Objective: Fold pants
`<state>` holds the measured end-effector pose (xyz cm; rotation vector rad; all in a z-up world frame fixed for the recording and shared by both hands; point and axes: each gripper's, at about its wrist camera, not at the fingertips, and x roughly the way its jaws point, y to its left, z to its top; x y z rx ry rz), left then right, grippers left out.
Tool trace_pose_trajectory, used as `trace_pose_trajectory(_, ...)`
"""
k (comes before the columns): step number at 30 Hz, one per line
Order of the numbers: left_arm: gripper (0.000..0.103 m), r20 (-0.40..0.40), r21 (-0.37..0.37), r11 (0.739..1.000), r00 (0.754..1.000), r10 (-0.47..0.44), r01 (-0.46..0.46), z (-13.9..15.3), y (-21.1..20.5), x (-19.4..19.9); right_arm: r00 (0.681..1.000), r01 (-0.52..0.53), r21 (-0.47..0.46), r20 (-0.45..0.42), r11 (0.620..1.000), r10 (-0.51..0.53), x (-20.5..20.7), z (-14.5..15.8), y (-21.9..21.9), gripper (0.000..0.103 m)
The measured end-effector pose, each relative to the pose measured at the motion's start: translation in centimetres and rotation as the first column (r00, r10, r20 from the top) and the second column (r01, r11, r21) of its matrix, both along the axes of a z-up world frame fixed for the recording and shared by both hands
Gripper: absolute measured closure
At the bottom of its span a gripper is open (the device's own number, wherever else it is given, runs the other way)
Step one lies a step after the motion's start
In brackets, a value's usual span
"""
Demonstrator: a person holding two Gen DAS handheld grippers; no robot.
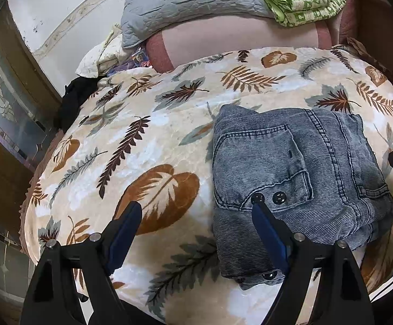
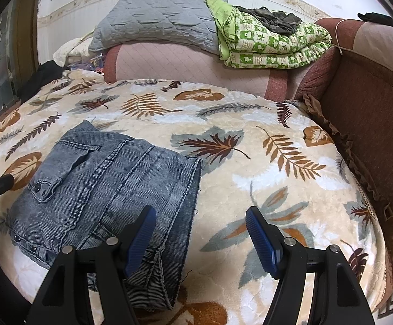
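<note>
While both the left gripper [image 1: 196,211] and right gripper [image 2: 200,216] hover spread and empty, the folded pants [image 1: 291,168] lie on the leaf-print blanket [image 1: 142,124] between them; any finishing press should be gentle.

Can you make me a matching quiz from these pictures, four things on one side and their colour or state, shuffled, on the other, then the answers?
Things:
1. pants
2. quilt
3. pillow
4. left gripper

States:
A. grey, quilted, on the backrest
B. open, holding nothing
C. green and white, folded, on the backrest
D. blue-grey denim, folded into a stack on the leaf-print blanket

Pairs: 1-D, 2-C, 3-A, 4-B
</note>
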<state>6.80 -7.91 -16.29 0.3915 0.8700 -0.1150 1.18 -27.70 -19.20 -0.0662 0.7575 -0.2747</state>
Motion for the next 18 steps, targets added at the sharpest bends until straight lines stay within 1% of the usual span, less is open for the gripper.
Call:
trace_pose_trajectory(14, 0.019, 0.008, 0.012, 1.000, 1.000, -0.016, 0.016, 0.15, -0.61, -0.50, 1.000, 0.004, 0.007, 0.006, 1.000, -0.004, -0.17, 0.21, -0.22, 0.031)
trace_pose_trajectory(18, 0.019, 0.007, 0.011, 1.000, 1.000, -0.018, 0.018, 0.17, -0.56, -0.58, 1.000, 0.024, 0.005, -0.009, 1.000, -0.024, -0.16, 0.00, -0.69, 0.031)
